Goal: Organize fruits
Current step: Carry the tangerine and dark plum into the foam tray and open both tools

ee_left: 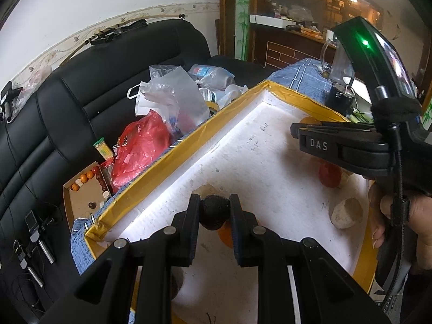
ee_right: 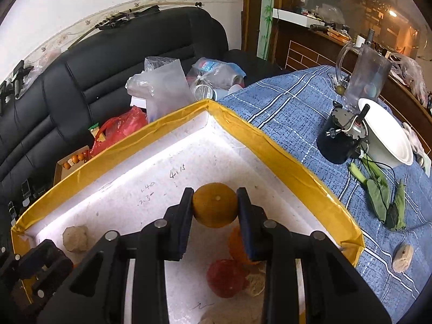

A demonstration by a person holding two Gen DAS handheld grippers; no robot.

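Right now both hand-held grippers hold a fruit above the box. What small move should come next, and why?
Probably lower the right hand-held gripper slightly and set its round orange fruit on the bare floor of the white foam box, because the fruit is clamped above open foam, apart from the red fruit.

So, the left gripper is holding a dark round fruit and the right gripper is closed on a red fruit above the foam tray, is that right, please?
Not quite: the right gripper is closed on an orange fruit, as the right wrist view shows. The red fruit lies loose on the foam tray below. The left gripper does hold the dark round fruit.
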